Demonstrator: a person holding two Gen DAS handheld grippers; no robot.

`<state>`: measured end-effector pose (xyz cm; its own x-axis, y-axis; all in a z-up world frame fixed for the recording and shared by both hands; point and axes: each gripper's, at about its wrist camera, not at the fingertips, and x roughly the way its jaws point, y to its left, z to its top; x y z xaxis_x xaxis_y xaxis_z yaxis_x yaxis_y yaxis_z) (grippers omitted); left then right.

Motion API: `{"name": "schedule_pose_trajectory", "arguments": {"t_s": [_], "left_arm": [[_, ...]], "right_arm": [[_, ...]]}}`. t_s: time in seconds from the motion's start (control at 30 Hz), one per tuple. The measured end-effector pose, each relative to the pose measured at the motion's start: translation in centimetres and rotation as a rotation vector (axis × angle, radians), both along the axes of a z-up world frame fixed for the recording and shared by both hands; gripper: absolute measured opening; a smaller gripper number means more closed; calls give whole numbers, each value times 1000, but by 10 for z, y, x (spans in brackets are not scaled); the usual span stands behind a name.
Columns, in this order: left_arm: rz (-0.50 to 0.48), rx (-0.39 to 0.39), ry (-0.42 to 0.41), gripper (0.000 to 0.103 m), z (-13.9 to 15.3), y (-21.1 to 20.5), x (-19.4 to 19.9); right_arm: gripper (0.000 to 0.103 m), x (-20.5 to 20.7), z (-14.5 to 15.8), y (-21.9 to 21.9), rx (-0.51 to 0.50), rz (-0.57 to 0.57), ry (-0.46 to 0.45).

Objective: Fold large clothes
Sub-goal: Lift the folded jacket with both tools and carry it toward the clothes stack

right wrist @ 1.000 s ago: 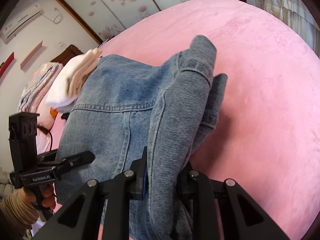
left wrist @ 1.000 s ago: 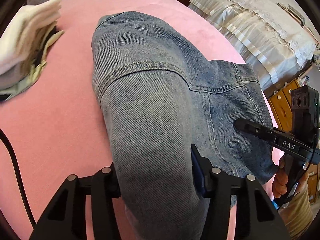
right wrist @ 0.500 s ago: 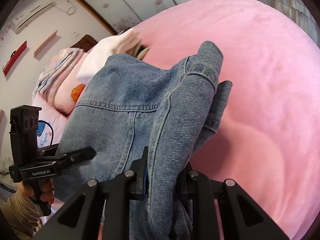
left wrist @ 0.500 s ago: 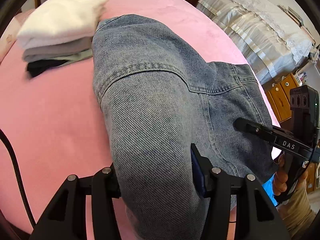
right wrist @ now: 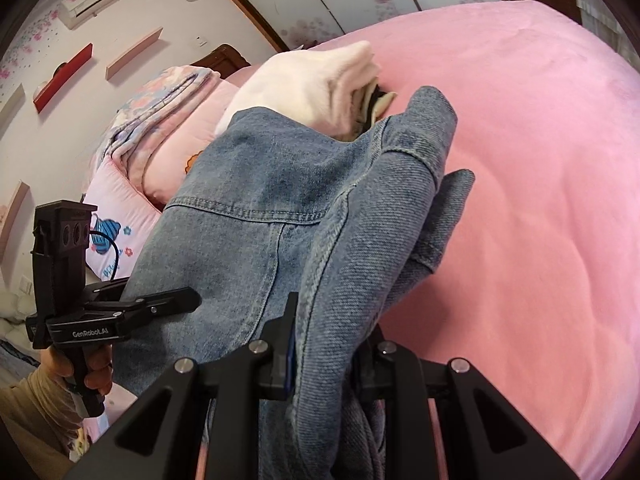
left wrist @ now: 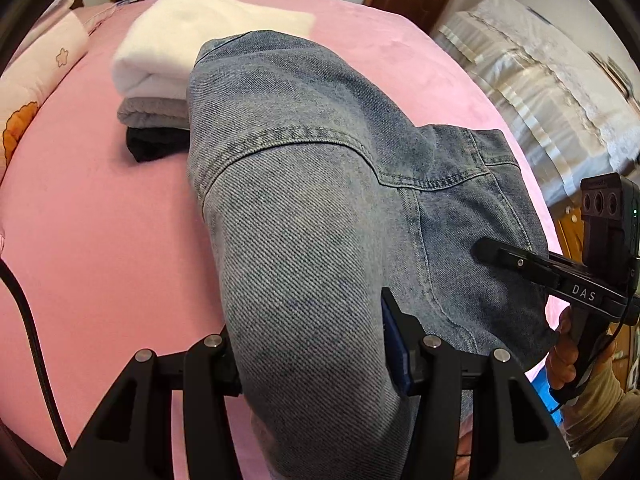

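A folded blue denim jacket [left wrist: 304, 208] is held up above the pink bed [left wrist: 100, 248]. My left gripper [left wrist: 312, 356] is shut on its left end, the thick denim filling the gap between the fingers. My right gripper [right wrist: 328, 344] is shut on the right end of the jacket [right wrist: 256, 208], with a sleeve cuff hanging forward. Each gripper shows in the other's view: the right gripper [left wrist: 496, 256] at the right edge, the left gripper [right wrist: 176, 302] at the lower left. The fingertips are hidden in cloth.
A stack of folded clothes, white on top [left wrist: 176, 48], grey and black below, lies on the bed just beyond the jacket; it also shows in the right wrist view [right wrist: 320, 80]. Pillows and a quilt [right wrist: 160, 112] lie at the bed's head. A black cable [left wrist: 28, 320] runs at left.
Both grippers have carried the jacket toward the stack of folded clothes, which now looms larger and sits right behind the jacket's far edge. Both grips are unchanged.
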<state>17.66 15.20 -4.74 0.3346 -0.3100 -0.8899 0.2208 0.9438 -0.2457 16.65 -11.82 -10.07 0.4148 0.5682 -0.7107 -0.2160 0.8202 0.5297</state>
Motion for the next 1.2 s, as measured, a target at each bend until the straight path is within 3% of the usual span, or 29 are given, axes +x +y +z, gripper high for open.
{"name": "schedule_pose_trajectory", "arguments": {"t_s": [0.3, 0.7, 0.9, 1.2], "left_arm": [[21, -17, 59, 51, 30, 2, 35], [42, -11, 80, 52, 101, 32, 72], [48, -3, 50, 52, 125, 60, 119], [8, 9, -79, 52, 139, 94, 237]], "right_arm": [[19, 38, 35, 12, -34, 20, 49], [19, 76, 99, 33, -27, 23, 81], [19, 117, 122, 57, -27, 28, 53], [19, 223, 135, 87, -12, -13, -38]]}}
